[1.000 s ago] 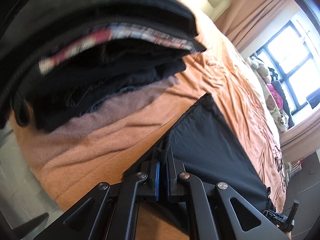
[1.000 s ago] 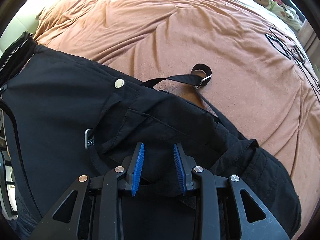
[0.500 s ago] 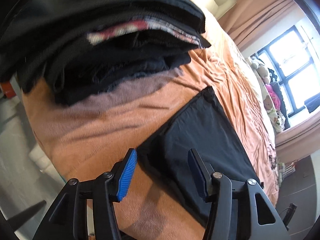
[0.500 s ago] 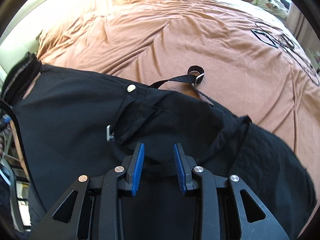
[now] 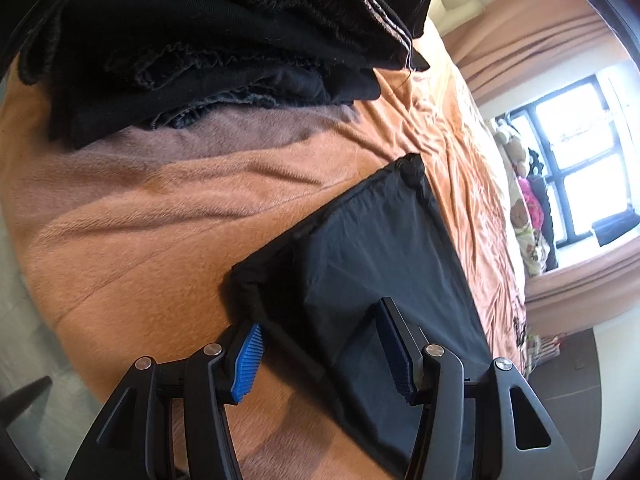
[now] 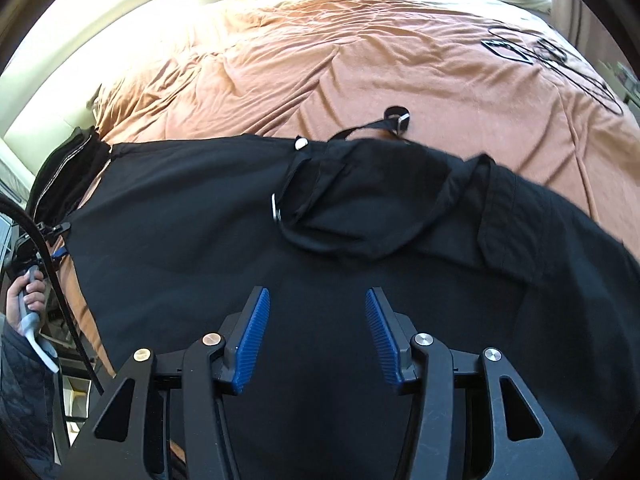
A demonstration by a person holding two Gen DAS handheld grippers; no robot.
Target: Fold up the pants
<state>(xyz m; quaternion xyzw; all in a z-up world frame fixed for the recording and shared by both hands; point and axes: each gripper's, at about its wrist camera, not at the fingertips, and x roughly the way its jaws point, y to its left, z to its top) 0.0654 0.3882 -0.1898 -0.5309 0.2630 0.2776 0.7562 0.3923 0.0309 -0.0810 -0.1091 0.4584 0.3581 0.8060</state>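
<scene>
Black pants (image 6: 192,232) lie flat across an orange bedspread (image 6: 360,60). The right wrist view shows their waist end with a snap button (image 6: 299,144), a metal ring (image 6: 274,209) and a strap with a buckle (image 6: 400,117). My right gripper (image 6: 316,332) is open just above the black fabric and holds nothing. The left wrist view shows the leg end of the pants (image 5: 372,248), its hem on the bedspread (image 5: 160,216). My left gripper (image 5: 320,344) is open over the hem corner and is empty.
A stack of folded dark clothes (image 5: 224,40) sits on the bed beyond the hem; it also shows in the right wrist view (image 6: 68,164). Stuffed toys (image 5: 524,200) lie at the far side by a window (image 5: 576,152). The bed edge and floor (image 5: 24,344) are at left.
My left gripper was shut on the pants hem one second ago, then opened and let it go. My right gripper has opened wider and pulled back from the waist.
</scene>
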